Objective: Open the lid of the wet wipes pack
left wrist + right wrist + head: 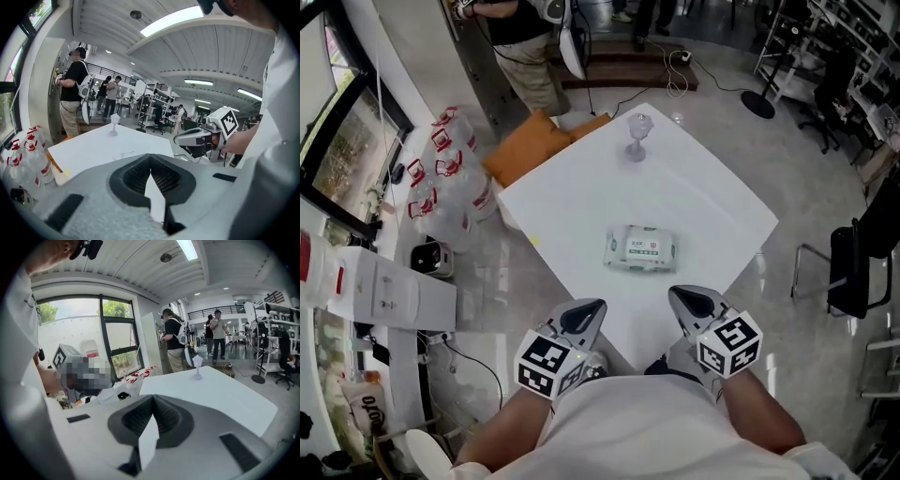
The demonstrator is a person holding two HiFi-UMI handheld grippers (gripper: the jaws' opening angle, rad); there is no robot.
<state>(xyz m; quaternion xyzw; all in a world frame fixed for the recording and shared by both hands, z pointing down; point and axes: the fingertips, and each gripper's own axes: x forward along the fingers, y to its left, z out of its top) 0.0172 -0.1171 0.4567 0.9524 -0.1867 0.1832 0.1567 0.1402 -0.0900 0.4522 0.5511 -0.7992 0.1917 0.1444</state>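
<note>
Item: wet wipes pack (639, 249), one, lying flat near the middle of the white table (581, 197), lid (643, 247) face up and apparently shut; contents not visible. Left tongs (591, 307) and right tongs (682, 295): both held at the table's near corner, well apart from the pack, each with its tips pressed together and nothing between them. Hazards, as judged: the pack looks soft and light, so a pull on the lid with no hold on the body would likely lift or drag the whole pack rather than hinge the lid open. A tip set on the film instead of the lid's edge may slip off or dent the wrapper. Other vessels: stemmed glass (637, 137), upright at the far corner, seemingly empty, well apart from the pack. Shrink-wrapped bottles (450, 178), on the floor beside the table, apparently holding clear liquid.
</note>
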